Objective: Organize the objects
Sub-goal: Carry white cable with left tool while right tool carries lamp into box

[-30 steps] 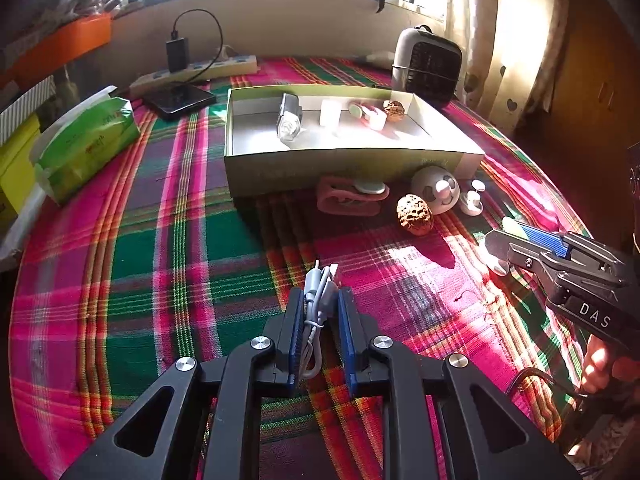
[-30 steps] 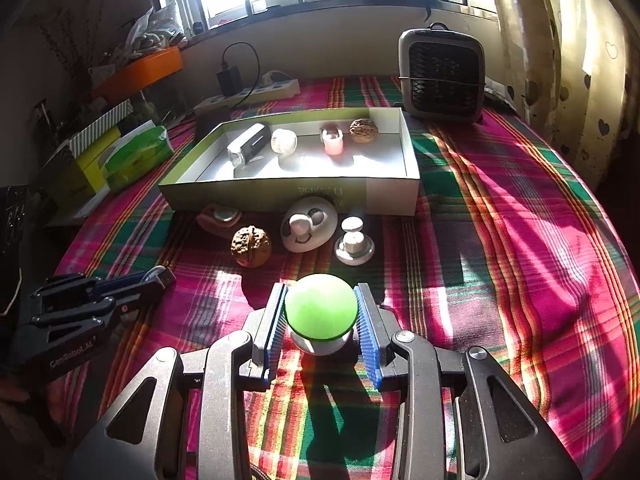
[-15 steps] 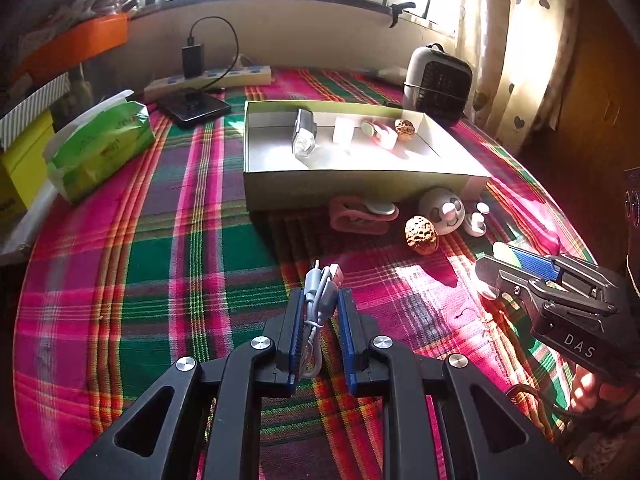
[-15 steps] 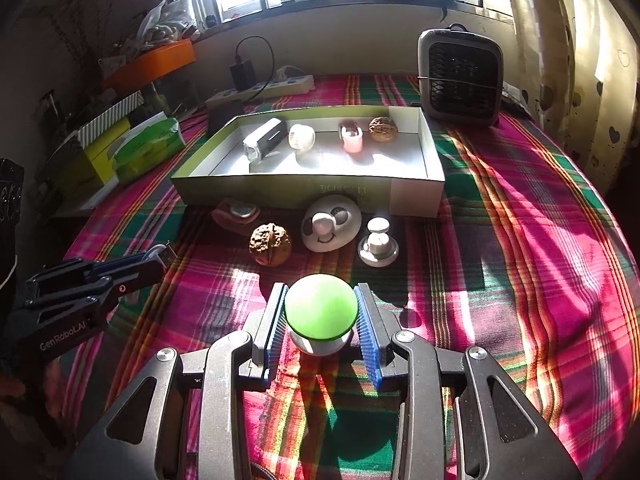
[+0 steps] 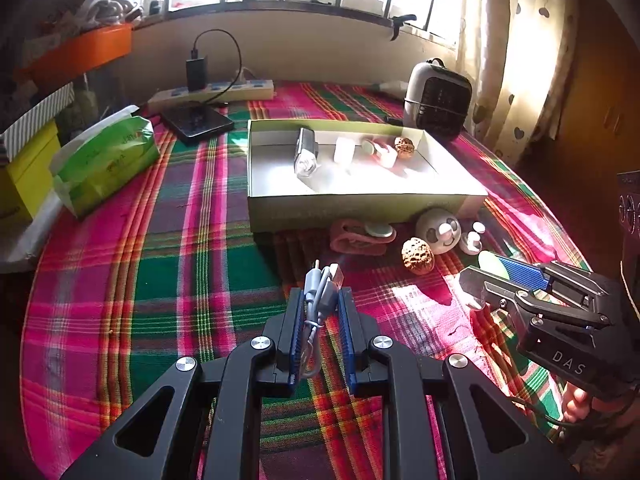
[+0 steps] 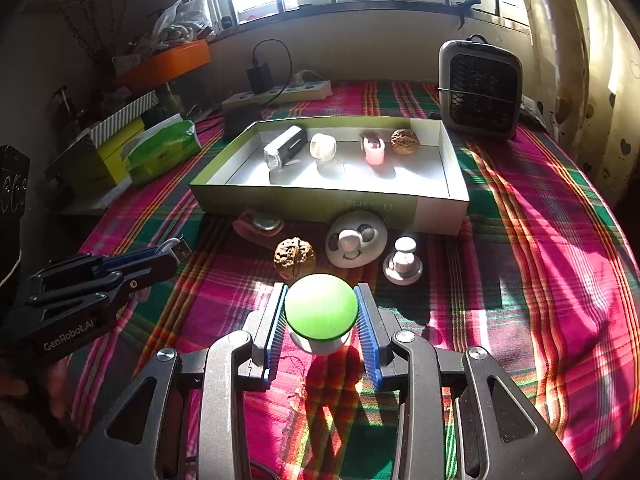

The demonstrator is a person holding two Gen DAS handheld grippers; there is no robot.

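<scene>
My left gripper (image 5: 321, 293) is shut on a coiled grey USB cable (image 5: 316, 308), held above the plaid cloth. The right gripper (image 6: 321, 288) is shut on a green-domed white lamp (image 6: 321, 312). Beyond both stands an open shallow box (image 6: 320, 200) holding a silver light (image 6: 282, 148), a white piece, a pink piece and a walnut (image 6: 405, 142). In front of the box lie a pink clip (image 6: 258, 226), a second walnut (image 6: 294, 256), a panda-face dome (image 6: 356, 240) and a small white knob (image 6: 402, 266). Each gripper shows in the other's view: right gripper (image 5: 480, 270), left gripper (image 6: 168, 256).
A small grey heater (image 6: 480, 90) stands at the back right. A power strip (image 5: 212, 94) with a charger and a black device (image 5: 198, 122) lie at the back. A green tissue pack (image 5: 104, 160) and a yellow box (image 5: 24, 176) sit at the left. The round table edge curves on the right.
Both grippers keep their grips. The views have shifted only slightly, with the box a little lower in each frame.
</scene>
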